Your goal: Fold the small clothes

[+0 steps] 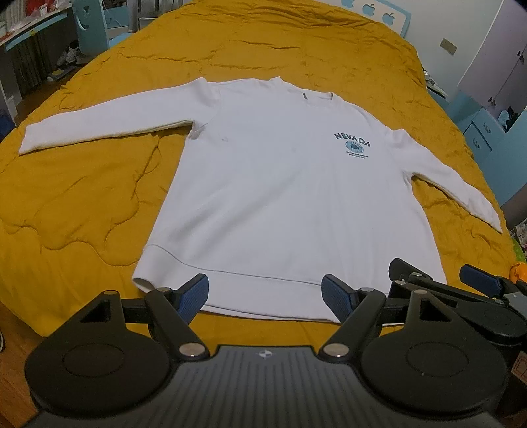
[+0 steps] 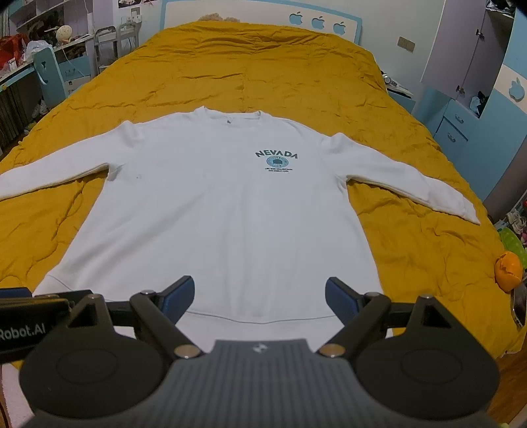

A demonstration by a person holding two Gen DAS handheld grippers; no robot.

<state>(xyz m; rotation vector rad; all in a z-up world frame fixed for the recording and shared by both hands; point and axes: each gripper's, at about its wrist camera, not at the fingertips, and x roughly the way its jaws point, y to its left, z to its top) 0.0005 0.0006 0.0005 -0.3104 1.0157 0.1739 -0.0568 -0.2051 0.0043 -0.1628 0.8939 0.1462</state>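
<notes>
A white long-sleeved sweatshirt (image 1: 280,197) with a blue "NEVADA" print lies flat, front up, on the mustard quilt, both sleeves spread out. It also shows in the right wrist view (image 2: 214,214). My left gripper (image 1: 265,296) is open and empty, hovering over the hem near the bed's front edge. My right gripper (image 2: 258,298) is open and empty, also above the hem, to the right of the left one; it shows in the left wrist view (image 1: 434,278).
The mustard quilt (image 2: 263,72) covers the whole bed. An orange object (image 2: 509,270) lies at the bed's right edge. A blue chair and desk (image 2: 46,75) stand on the left, blue drawers (image 2: 454,128) on the right, the headboard (image 2: 316,19) behind.
</notes>
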